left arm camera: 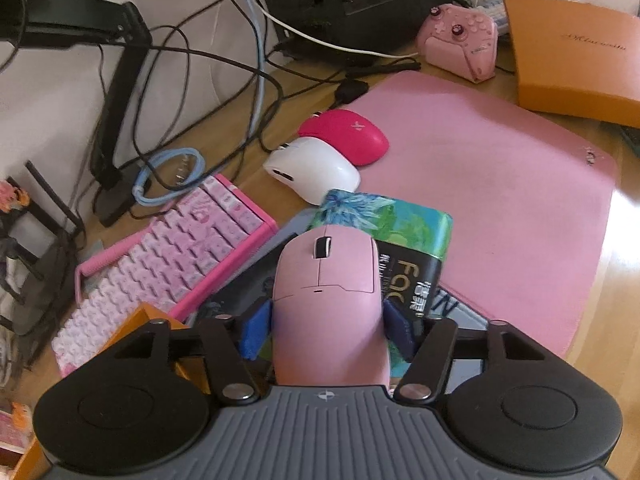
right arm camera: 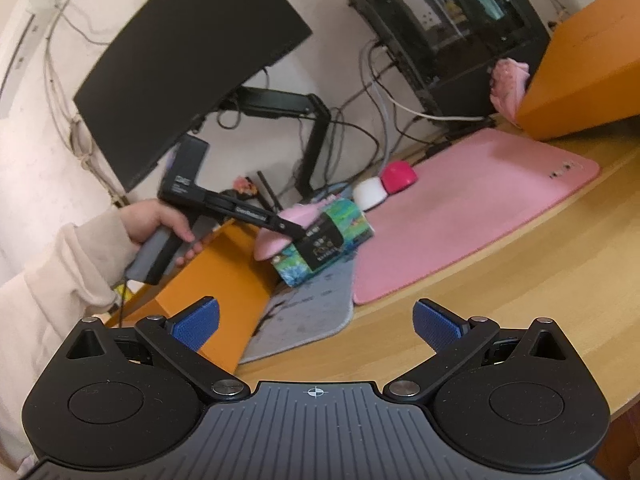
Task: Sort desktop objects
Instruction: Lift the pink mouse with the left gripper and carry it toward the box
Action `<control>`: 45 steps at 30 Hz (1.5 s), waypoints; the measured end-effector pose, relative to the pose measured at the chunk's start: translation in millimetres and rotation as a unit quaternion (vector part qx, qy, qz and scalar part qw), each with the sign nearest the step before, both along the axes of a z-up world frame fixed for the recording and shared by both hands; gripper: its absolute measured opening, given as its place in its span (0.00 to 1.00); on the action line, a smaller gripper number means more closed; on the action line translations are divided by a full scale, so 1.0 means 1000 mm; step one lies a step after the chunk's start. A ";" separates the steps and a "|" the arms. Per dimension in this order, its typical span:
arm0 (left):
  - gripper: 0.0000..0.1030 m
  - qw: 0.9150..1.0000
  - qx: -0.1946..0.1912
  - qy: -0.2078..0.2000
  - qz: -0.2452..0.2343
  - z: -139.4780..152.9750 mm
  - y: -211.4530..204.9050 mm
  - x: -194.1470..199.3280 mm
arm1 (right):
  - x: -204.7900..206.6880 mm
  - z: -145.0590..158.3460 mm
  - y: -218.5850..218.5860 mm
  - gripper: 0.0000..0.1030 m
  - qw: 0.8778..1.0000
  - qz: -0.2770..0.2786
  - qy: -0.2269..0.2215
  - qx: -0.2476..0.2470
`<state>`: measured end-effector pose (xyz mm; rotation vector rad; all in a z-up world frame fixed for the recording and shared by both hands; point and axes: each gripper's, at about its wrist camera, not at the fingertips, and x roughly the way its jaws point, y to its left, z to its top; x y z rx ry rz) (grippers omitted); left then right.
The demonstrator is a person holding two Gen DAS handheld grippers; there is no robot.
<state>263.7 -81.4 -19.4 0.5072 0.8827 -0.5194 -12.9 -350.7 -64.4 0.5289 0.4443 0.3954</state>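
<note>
Your pale pink mouse [left arm camera: 328,292] hides part of the floral box [left arm camera: 404,220]; the orange box [left arm camera: 576,56] runs off frame.

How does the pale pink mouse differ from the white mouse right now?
The pale pink mouse is clamped in the left gripper, off the desk; the white mouse lies on the desk beside the hot pink mouse. Colour differs: pale pink versus white. Both share a similar rounded shape.

Soft daylight fills the room; glare whitens the worktop [left arm camera: 624,216] at right, fisheye bends the edges, and the monitor arm [left arm camera: 80,28] blurs.
</note>
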 end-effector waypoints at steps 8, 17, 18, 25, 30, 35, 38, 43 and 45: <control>0.60 0.999 -0.030 -0.005 -0.013 0.005 0.005 -0.012 | 0.005 -0.006 -0.004 1.00 1.000 -0.012 0.016 0.005; 0.60 0.994 -0.093 -0.044 -0.019 0.033 0.023 -0.040 | 0.004 -0.004 -0.002 1.00 1.000 -0.009 0.012 0.003; 0.60 0.993 -0.101 -0.050 -0.017 0.037 0.026 -0.044 | 0.003 -0.004 -0.002 1.00 1.000 -0.009 0.012 0.003; 0.60 0.982 -0.164 -0.099 0.006 0.064 0.056 -0.077 | 0.002 -0.002 -0.001 1.00 1.000 -0.006 0.008 0.001; 0.60 0.966 -0.207 -0.149 0.027 0.085 0.080 -0.116 | 0.001 0.000 0.000 1.00 1.000 -0.001 0.004 0.000; 0.60 0.952 -0.233 -0.193 0.051 0.107 0.105 -0.149 | 0.003 0.000 0.003 1.00 1.000 0.008 0.005 0.004; 0.59 0.947 -0.235 -0.210 0.068 0.117 0.122 -0.163 | 0.004 0.001 0.005 1.00 1.000 0.014 0.004 0.003; 0.59 0.953 -0.201 -0.196 0.115 0.112 0.144 -0.164 | 0.004 0.002 0.010 1.00 1.000 0.022 0.002 0.000; 0.59 0.958 -0.180 -0.178 0.137 0.101 0.151 -0.153 | 0.005 0.002 0.013 1.00 1.000 0.026 0.001 -0.001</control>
